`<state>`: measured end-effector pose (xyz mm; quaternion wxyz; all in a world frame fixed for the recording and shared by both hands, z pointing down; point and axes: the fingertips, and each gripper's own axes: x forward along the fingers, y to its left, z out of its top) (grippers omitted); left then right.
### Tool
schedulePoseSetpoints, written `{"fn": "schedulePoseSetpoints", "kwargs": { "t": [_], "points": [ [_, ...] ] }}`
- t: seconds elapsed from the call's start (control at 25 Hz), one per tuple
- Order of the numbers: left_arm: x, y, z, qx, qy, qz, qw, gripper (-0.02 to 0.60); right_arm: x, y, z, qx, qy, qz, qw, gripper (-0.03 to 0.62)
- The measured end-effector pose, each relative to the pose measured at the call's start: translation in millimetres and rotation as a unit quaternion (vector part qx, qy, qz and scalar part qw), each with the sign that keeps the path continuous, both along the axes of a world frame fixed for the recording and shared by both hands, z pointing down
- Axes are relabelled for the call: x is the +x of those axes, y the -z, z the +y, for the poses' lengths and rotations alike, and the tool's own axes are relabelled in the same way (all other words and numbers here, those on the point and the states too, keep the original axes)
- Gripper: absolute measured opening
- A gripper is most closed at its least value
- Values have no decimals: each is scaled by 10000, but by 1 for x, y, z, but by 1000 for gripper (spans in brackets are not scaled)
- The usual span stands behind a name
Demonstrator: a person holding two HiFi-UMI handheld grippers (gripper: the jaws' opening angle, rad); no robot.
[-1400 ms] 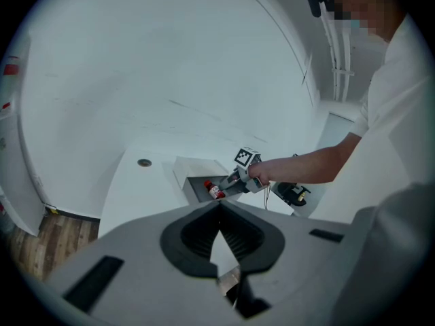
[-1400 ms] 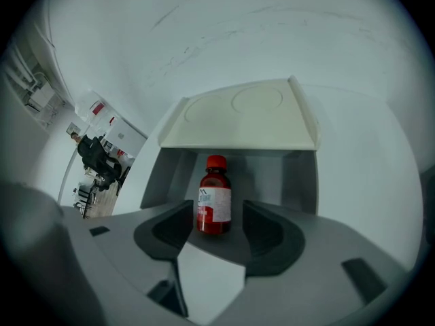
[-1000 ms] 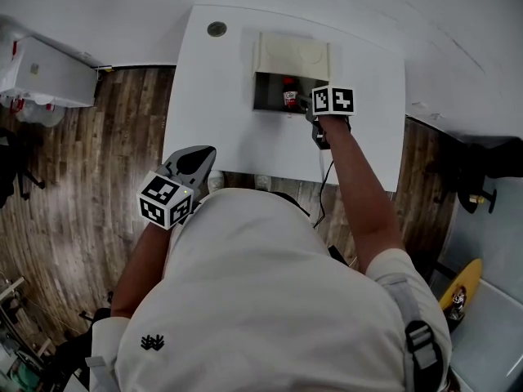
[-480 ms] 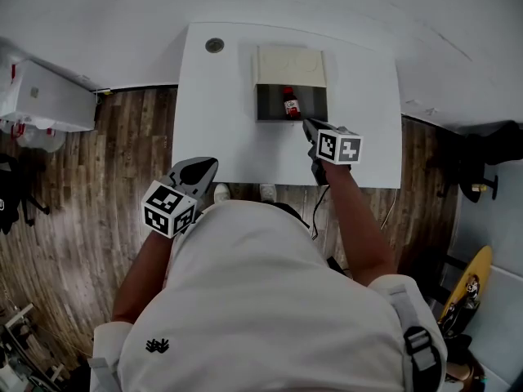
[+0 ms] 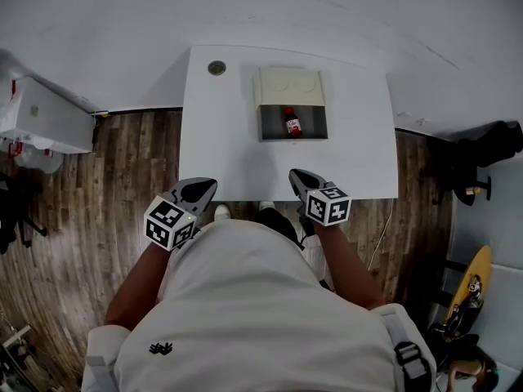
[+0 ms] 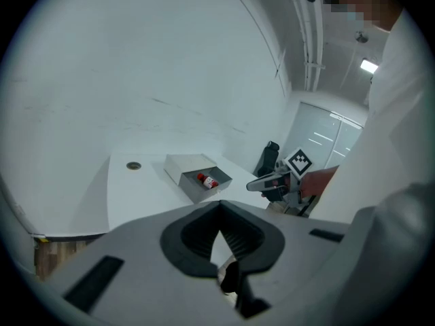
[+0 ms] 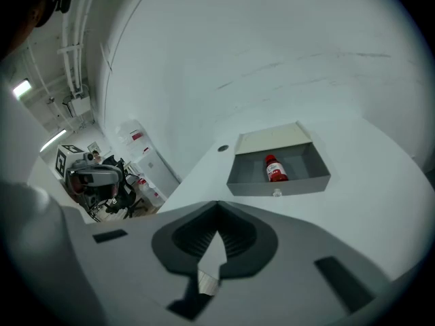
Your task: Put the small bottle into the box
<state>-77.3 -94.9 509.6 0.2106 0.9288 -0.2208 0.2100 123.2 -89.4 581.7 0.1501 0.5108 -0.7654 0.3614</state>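
Observation:
The small bottle point(image 5: 292, 122), red with a white label, lies inside the grey box point(image 5: 274, 125) at the far middle of the white table point(image 5: 237, 153). The box's cream lid point(image 5: 292, 86) lies folded back behind it. My right gripper point(image 5: 296, 174) hangs over the table's near edge, well short of the box, shut and empty. My left gripper point(image 5: 204, 184) sits at the near edge too, shut with nothing in it. The right gripper view shows the bottle point(image 7: 274, 169) in the box point(image 7: 279, 184) beyond my right gripper point(image 7: 217, 206). In the left gripper view, my left gripper point(image 6: 219, 206) points towards the bottle point(image 6: 207, 180).
A round grommet point(image 5: 216, 68) is set in the table's far left corner. A white cabinet point(image 5: 41, 109) stands on the wooden floor to the left. A black chair point(image 5: 490, 149) stands to the right.
My right gripper has drawn back from the box to the table's near edge and has shut empty. The bottle stays in the box. My left gripper has shifted a little.

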Motion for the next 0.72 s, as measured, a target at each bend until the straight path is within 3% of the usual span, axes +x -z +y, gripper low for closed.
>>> {"fn": "schedulePoseSetpoints", "kwargs": {
  "t": [0.12, 0.44, 0.72],
  "points": [
    [-4, -7, 0, 61, -139, -134, 9998, 6, -16, 3, 10, 100, 21, 53, 9999, 6],
    [14, -4, 3, 53, -520, 59, 9986, 5, -40, 23, 26, 388, 300, 224, 9985, 5],
    [7, 2, 8, 35, -404, 352, 9986, 6, -56, 38, 32, 627, 424, 225, 9969, 6]
  ]
}}
